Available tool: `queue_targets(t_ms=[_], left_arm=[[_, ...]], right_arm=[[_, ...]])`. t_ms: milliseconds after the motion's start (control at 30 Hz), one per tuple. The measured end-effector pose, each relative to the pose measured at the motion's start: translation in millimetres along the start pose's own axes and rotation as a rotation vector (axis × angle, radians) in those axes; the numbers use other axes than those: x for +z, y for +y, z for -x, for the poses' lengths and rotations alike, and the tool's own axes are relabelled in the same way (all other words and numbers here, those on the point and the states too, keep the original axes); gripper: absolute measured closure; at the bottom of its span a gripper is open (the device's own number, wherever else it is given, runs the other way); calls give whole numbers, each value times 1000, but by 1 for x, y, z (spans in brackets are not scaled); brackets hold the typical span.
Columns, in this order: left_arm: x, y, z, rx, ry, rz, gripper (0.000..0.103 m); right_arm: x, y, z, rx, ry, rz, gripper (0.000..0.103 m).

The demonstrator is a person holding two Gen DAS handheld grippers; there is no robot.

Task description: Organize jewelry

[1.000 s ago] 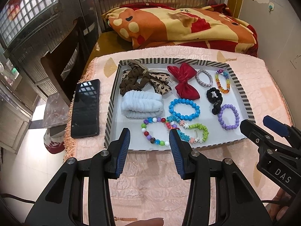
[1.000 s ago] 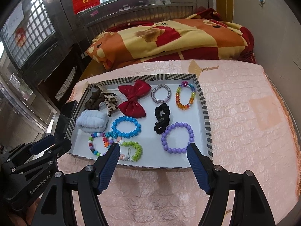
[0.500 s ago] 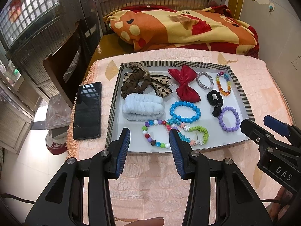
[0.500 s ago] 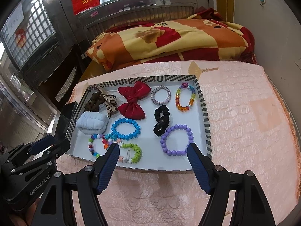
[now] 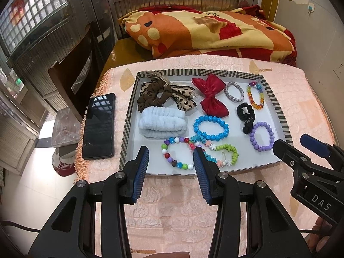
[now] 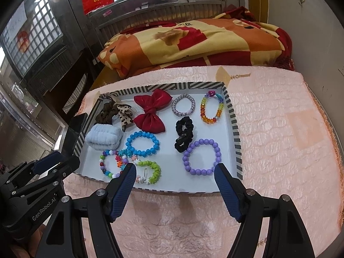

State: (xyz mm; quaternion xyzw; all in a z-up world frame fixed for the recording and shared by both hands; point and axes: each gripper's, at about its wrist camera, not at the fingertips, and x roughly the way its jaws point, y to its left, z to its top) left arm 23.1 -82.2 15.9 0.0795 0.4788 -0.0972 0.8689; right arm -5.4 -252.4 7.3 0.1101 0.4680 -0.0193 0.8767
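six bead bracelets (image 5: 211, 127), three scrunchies (image 5: 245, 114), two bows (image 5: 212, 99), one tray (image 5: 277, 105)

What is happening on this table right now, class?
A person holds two sets of tongs over a striped tray of hair accessories and bead bracelets. The left tongs and right tongs both hang open at the tray's near edge, holding nothing. The purple bracelet, blue bracelet, red bow and light blue band all lie untouched inside. A phone rests beside the tray. Sorting has not begun.
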Motion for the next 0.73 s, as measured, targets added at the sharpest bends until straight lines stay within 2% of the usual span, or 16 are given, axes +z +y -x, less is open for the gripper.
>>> queue_targets(t_ms=[500,733], left_arm=[[-1,-2,-6,-9,12,11,61],[-1,-1,-12,8,10,11,61]], right_arm=[[-2,-4,-6,14,19,-3,30],[5,-37,-3,-22,-9,-36,29]])
